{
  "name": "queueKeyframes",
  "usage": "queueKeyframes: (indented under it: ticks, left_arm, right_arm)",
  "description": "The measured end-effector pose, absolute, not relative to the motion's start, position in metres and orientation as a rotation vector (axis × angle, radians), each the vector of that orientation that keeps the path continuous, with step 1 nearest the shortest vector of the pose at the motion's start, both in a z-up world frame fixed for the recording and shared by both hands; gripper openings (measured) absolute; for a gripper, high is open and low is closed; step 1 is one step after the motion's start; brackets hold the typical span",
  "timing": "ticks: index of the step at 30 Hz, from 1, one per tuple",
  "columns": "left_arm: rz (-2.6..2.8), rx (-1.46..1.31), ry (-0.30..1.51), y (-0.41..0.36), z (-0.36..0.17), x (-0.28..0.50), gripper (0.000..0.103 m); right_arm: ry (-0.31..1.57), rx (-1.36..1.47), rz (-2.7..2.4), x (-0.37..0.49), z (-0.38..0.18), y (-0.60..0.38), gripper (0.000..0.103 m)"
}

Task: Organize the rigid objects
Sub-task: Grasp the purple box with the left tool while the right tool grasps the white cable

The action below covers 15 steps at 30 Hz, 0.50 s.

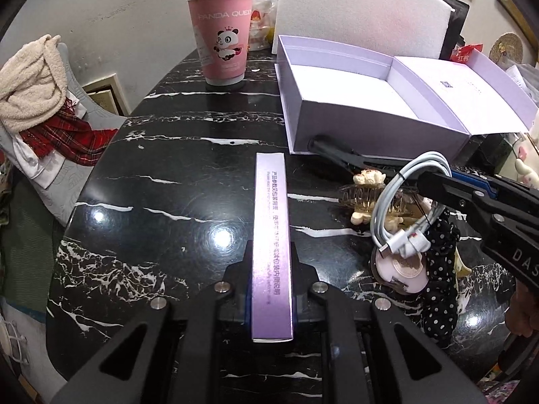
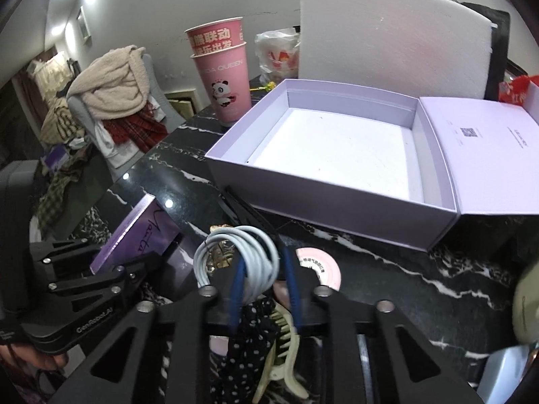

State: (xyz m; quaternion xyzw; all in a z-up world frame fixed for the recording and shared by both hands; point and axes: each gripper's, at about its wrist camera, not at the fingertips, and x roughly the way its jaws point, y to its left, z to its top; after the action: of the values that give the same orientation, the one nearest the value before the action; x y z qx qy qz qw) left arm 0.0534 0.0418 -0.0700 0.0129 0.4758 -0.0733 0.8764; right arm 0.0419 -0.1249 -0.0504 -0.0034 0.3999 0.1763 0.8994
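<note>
My left gripper [image 1: 271,256] is shut on a long purple carton [image 1: 271,235] and holds it above the black marble table [image 1: 168,175]; it also shows in the right wrist view [image 2: 141,239]. My right gripper [image 2: 262,269] is shut on a coiled white cable [image 2: 242,252], also seen in the left wrist view [image 1: 404,202]. An open lilac box [image 2: 337,155] with its lid folded out right sits beyond both grippers, also in the left wrist view [image 1: 353,101].
Under the cable lie a pink round compact [image 2: 323,269], a polka-dot scrunchie [image 2: 249,336], a cream hair claw [image 2: 283,353] and a clear claw clip [image 1: 363,198]. Stacked pink paper cups [image 1: 222,33] stand at the back. A chair with clothes [image 1: 40,101] is left.
</note>
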Motion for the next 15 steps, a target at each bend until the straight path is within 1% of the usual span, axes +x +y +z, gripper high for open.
queueKeyframes:
  ticks: [15]
  left_arm:
    - [-0.189, 0.054, 0.911, 0.031, -0.042, 0.042, 0.015]
  right_arm:
    - [0.734, 0.028, 0.358, 0.018, -0.025, -0.138, 0.015]
